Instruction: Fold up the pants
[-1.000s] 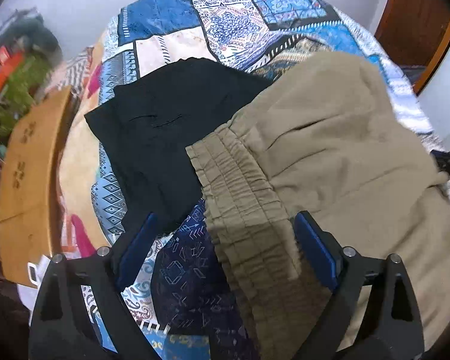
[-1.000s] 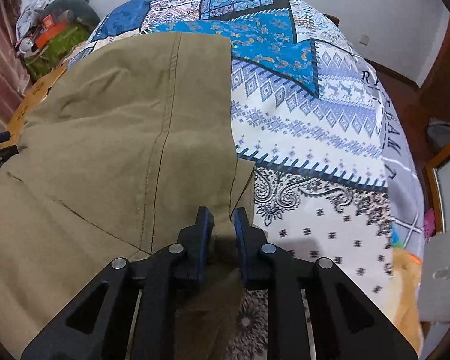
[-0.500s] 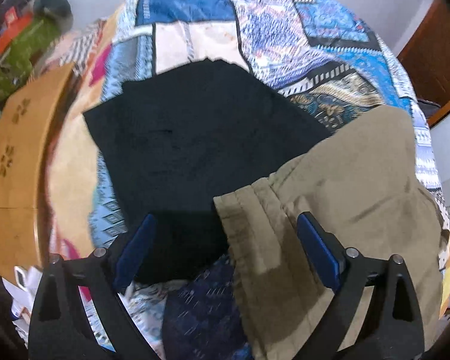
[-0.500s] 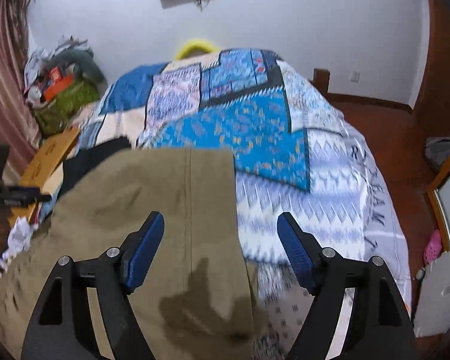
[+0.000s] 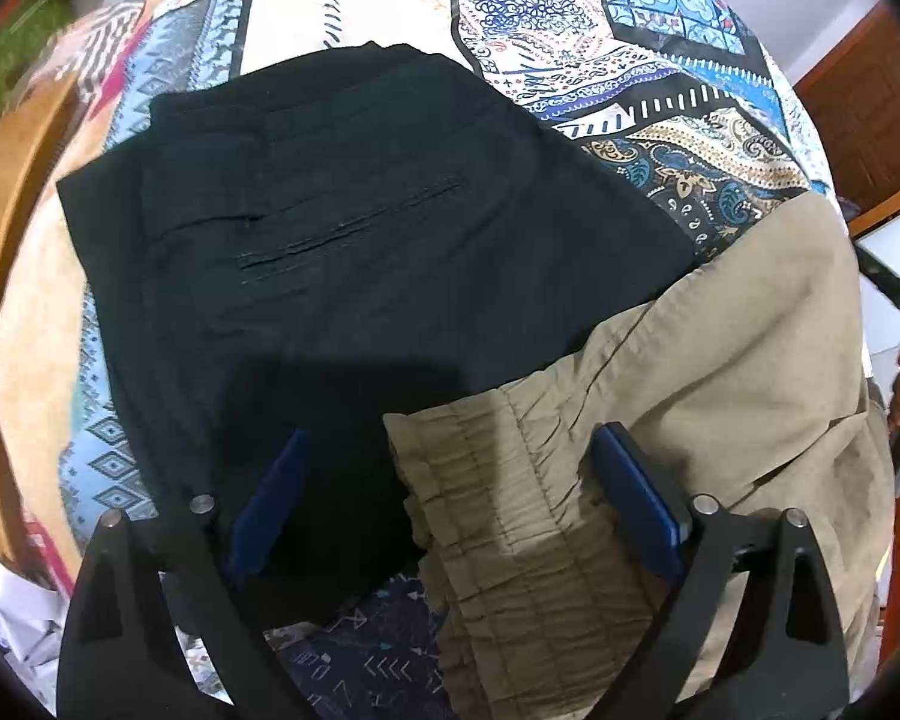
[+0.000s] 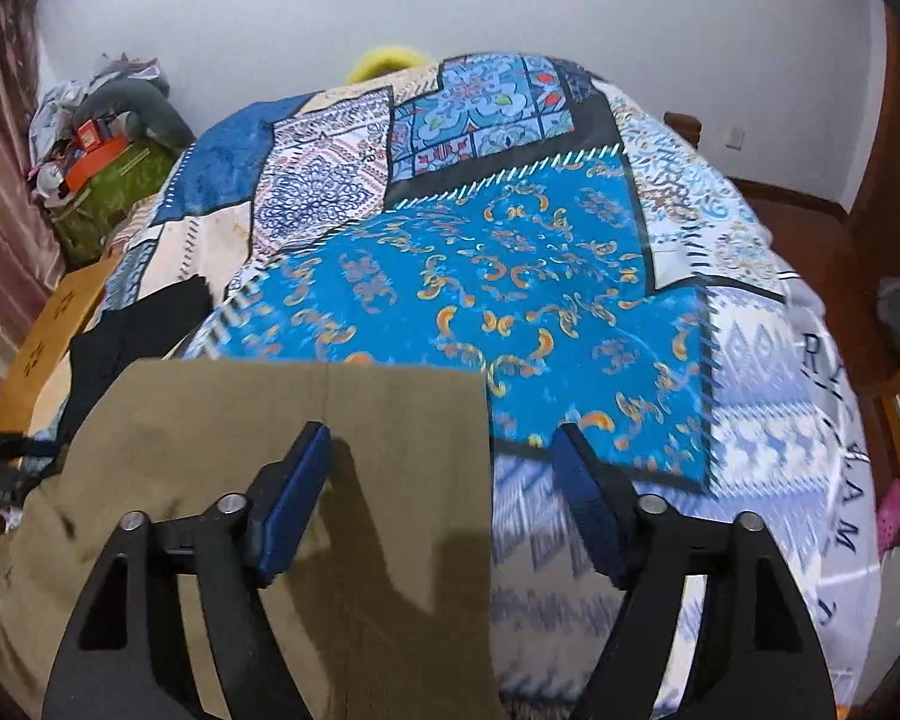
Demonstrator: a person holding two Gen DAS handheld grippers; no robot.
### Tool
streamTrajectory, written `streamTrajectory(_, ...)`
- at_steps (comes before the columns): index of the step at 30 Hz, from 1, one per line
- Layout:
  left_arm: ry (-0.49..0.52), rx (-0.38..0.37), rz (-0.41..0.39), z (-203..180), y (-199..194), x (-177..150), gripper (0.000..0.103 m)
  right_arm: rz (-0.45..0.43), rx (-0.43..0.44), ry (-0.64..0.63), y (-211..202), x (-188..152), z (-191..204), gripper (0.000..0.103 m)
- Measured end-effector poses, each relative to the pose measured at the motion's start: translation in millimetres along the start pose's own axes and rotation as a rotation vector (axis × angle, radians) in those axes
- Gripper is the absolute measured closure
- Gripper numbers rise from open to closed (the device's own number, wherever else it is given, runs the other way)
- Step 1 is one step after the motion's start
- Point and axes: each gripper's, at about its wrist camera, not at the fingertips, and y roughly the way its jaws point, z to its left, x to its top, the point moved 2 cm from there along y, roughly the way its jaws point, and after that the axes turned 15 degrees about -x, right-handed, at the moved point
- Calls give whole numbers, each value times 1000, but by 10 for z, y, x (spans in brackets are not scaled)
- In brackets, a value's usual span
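Khaki pants lie folded on the patterned bedspread, their gathered elastic waistband between my left fingers. My left gripper is open and empty above the waistband. A black folded garment lies beside and partly under the khaki pants. In the right wrist view the khaki pants show a straight far edge and a centre seam. My right gripper is open and empty above their right edge, raised off the bed.
A wooden board stands at the bed's left side. A pile of clutter and bags sits in the far left corner. The bedspread stretches beyond the pants. Wooden floor and a door frame are on the right.
My right gripper let go of the khaki fabric, opened and rose away from the bed. My left gripper stayed open and shifted left over the waistband and black garment.
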Motion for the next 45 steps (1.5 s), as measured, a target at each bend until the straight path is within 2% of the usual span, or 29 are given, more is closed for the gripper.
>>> streamTrajectory(1,-12,-35,-1,10,5,-5,18,23,22,2,58,1,16,45)
streamTrajectory(2,-23,-70,-5,18,6,-1,33,29,41,10,90,-8,30,53)
streamTrajectory(3,-37,-116,-2,23,6,-3,40,15,41,13,73,-17,40,57)
streamTrajectory(4,-46,-120,-8,27,-5,-3,40,3,38,7,60,-18,56,65)
streamTrajectory(5,-44,-114,-12,17,-10,-6,43,-1,24,1,45,-17,65,67)
streamTrajectory(6,-35,-102,-18,-4,-18,-10,45,-6,16,-1,26,-21,67,75)
streamTrajectory(7,-29,-86,-26,-23,-32,-12,46,-15,18,1,0,-26,58,92)
streamTrajectory(9,-7,-40,-53,-96,-107,-11,52,-23,17,6,-27,-4,43,92)
streamTrajectory(14,89,73,-166,-339,-527,7,56,-98,-6,27,-330,99,-1,93)
streamTrajectory(17,120,53,-254,-501,-922,25,57,-164,-5,45,-658,234,-54,93)
streamTrajectory(20,178,28,-333,-738,-1325,15,57,-263,-10,56,-1159,379,-100,93)
streamTrajectory(25,239,3,-409,-1030,-1771,-90,58,-394,0,92,-1900,388,-170,93)
streamTrajectory(28,286,17,-424,-1173,-1887,-250,57,-435,0,97,-2217,213,-192,93)
streamTrajectory(32,328,35,-411,-1258,-1907,-520,57,-429,1,91,-2411,-119,-203,93)
streamTrajectory(39,363,35,-385,-1266,-1850,-1094,57,-374,3,76,-2581,-821,-164,93)
streamTrajectory(45,420,104,-359,-1291,-1741,-1557,57,-300,6,93,-2589,-1362,-121,93)
